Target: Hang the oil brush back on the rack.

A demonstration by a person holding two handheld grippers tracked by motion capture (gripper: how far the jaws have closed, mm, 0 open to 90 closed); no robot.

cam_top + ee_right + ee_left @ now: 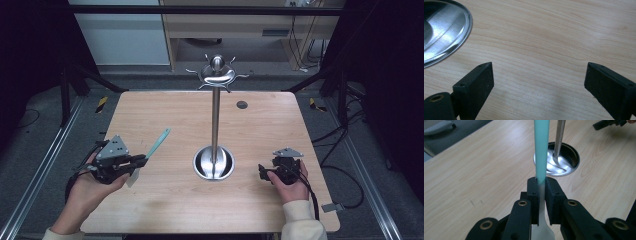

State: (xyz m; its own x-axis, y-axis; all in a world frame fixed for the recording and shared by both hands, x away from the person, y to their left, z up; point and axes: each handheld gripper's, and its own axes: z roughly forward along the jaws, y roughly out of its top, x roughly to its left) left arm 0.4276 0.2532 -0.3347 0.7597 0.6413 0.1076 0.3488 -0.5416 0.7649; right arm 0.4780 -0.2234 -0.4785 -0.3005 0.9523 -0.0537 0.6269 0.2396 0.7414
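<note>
We have a slim utensil with a teal plastic handle and a white flat head [541,150] clamped in our left gripper [540,185], its jaws closed on the neck where teal turns to white. In the high view this utensil [158,142] sits clear of the pale wooden surface [165,210], handle slanting up and away toward the middle, white head trailing below the gripper [140,160] on our side. Gripping near the head leaves the whole handle free, which we judge suits hanging it by its far end; whether that end has a hole or loop we cannot tell.

Just beyond the handle tip stands the polished steel hanging stand [215,120]: a round dished base, a thin upright pole and a crown of small curved hooks around a ball at the top. The hooks sit high above the surface, so the utensil probably has to be raised and its handle end brought up to one of them. The base [564,160] shows behind the handle in the left gripper view.

Our right gripper [267,172] rests low on the surface to the right of the base, apart from it, jaws spread wide with nothing between them [537,80]. We take it to be kept out of the way, near enough to steady the stand's base [444,30] should it rock.
</note>
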